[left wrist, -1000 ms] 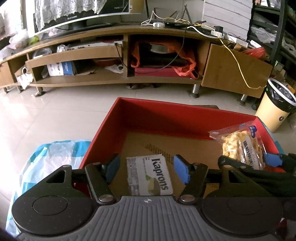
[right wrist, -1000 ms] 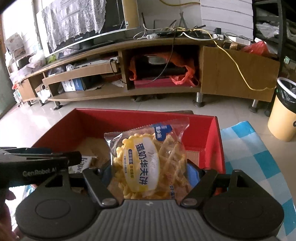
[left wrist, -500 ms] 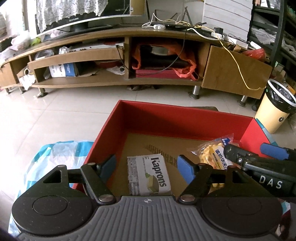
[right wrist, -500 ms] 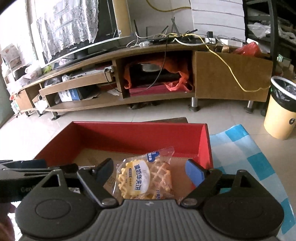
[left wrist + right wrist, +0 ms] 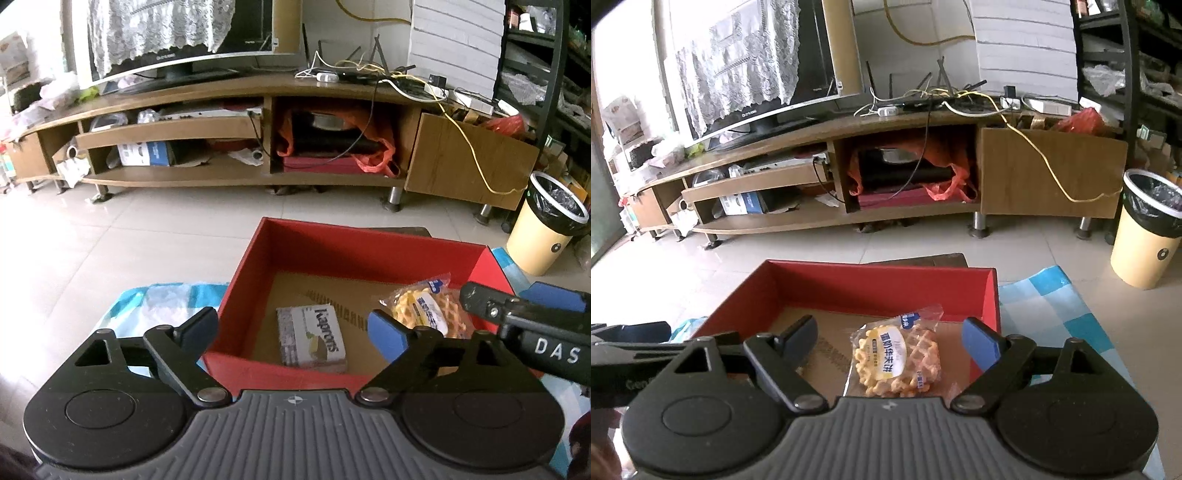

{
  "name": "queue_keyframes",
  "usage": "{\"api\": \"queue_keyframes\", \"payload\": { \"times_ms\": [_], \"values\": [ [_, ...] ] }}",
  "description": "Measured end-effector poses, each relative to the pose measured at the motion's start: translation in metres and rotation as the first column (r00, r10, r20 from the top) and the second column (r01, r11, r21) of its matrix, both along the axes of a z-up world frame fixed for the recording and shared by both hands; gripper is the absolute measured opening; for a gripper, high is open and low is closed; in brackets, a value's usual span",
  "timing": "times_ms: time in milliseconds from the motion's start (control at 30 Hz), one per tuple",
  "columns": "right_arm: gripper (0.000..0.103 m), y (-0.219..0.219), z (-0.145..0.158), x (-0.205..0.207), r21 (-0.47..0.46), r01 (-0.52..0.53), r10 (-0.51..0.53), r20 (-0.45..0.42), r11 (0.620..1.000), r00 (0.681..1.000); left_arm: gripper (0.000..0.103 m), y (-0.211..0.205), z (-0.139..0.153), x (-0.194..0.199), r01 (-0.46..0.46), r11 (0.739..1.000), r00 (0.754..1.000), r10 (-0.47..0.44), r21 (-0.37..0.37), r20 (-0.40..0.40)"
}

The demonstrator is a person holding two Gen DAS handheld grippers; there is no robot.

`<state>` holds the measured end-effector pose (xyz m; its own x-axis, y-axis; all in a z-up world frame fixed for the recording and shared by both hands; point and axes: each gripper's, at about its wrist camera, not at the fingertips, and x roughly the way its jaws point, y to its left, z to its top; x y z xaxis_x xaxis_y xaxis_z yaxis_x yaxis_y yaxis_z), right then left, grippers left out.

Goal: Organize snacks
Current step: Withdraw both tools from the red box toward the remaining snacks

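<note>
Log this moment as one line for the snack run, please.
left gripper: open, jaws just widened, empty | right gripper: open, empty | Kaprons pack and waffle packet: lying in red box

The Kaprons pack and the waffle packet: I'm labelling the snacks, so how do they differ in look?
The Kaprons pack is a grey-white, opaque, blocky rectangle with large dark lettering; the waffle packet is a clear, crinkly wrapper showing a golden lattice waffle, with a yellow label. The Kaprons pack lies toward the left of the red box, the waffle packet toward its right. Both lie flat on its cardboard floor, ungripped.
</note>
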<state>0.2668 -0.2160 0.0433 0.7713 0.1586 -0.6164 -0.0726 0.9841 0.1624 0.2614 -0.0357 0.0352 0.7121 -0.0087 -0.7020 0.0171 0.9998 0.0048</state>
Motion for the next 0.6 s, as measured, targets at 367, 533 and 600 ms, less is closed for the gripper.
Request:
{"api": "queue_keyframes", "payload": {
  "times_ms": [367,533,600],
  "values": [
    [0.083,0.008,0.022,-0.040,-0.020,-0.040,0.040,0.009,0.999,0.999,0.103,0.016,0.002,-0.044,0.026,1.000,0.998,-0.027,-0.011,-0.049],
    [0.083,0.017,0.019,-0.059,-0.070,-0.089,0.089,-0.007,0.994,0.996,0.103,0.037,-0.005,-0.059,0.008,1.000,0.996,-0.008,-0.004,-0.087],
    [0.083,0.019,0.016,-0.063,-0.079,-0.100,0.099,-0.020,0.992,0.995,0.103,0.049,-0.010,-0.065,-0.017,1.000,0.994,0.018,0.004,-0.108]
  ]
}}
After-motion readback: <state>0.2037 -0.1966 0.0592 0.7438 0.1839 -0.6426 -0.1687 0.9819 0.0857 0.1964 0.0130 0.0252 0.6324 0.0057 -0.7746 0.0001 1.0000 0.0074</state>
